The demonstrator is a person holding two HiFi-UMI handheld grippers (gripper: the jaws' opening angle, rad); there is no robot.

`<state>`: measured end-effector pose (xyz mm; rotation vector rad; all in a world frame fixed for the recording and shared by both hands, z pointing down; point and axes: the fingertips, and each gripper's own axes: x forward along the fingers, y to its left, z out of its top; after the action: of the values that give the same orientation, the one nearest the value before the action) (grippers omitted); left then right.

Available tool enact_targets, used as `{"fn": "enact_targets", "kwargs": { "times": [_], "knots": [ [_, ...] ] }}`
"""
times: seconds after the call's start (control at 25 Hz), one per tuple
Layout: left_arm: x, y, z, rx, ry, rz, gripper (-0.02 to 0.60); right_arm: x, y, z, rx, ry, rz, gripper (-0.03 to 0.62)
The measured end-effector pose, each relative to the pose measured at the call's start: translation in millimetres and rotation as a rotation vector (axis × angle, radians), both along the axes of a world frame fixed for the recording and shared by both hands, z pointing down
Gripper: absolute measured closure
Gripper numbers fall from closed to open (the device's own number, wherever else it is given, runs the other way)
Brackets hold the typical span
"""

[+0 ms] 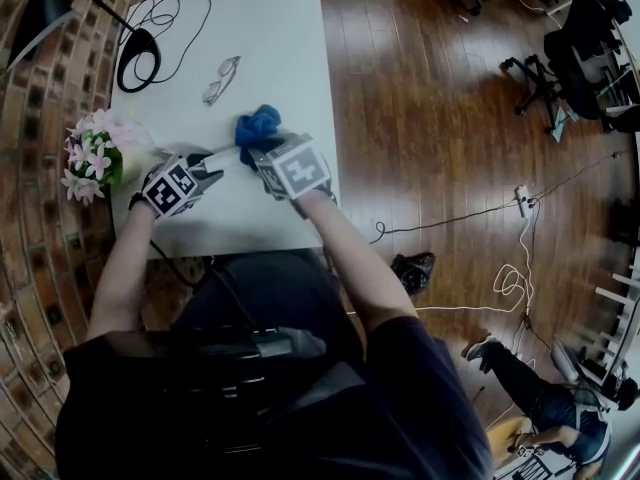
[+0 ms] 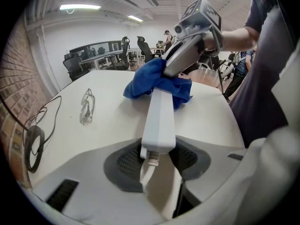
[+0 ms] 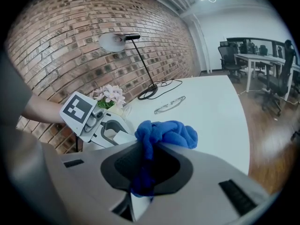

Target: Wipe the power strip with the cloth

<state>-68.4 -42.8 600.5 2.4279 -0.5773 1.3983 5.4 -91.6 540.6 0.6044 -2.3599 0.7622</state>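
A white power strip (image 2: 158, 118) lies on the white table (image 1: 270, 48), its cord end pinched between the jaws of my left gripper (image 2: 157, 159). The left gripper (image 1: 205, 173) sits at the table's front left in the head view. A blue cloth (image 3: 166, 135) is bunched in my right gripper (image 3: 143, 172), which is shut on it. That cloth (image 2: 157, 81) rests over the far end of the strip, with the right gripper (image 1: 262, 154) above it. In the head view the cloth (image 1: 257, 124) hides most of the strip.
A pair of glasses (image 1: 220, 78) lies mid-table. A black desk lamp base with its cable (image 1: 138, 60) stands at the far left. A pot of pink and white flowers (image 1: 92, 156) sits by the left edge. Cables trail over the wooden floor (image 1: 440, 128) at right.
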Motion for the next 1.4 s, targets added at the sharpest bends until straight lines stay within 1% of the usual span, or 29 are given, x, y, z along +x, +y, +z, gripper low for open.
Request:
{"fn": "enact_targets", "kwargs": {
  "times": [0.56,0.8,1.08,1.24,1.4],
  "knots": [
    [0.7,-0.3,-0.7,-0.009,0.004,0.007,0.405,22.9,-10.1,-1.9,0.013,-0.013,0.032,0.543],
    [0.6,-0.5,-0.4,-0.006,0.007,0.011,0.405,32.0,-12.8,-3.2,0.039,-0.02,0.04,0.542],
    [1.1,-0.2,-1.9,-0.006,0.012,0.011,0.405,41.5,-16.5,-3.6,0.037,-0.036,0.069,0.542],
    [1.0,0.7,-2.5,-0.004,0.013,0.009,0.405,51.3,-17.5,-1.2,0.021,-0.045,0.108,0.542],
    [1.5,0.9,-2.0,-0.001,0.017,0.009,0.405,53.8,-17.6,-1.5,0.024,-0.046,0.115,0.542]
  ]
}}
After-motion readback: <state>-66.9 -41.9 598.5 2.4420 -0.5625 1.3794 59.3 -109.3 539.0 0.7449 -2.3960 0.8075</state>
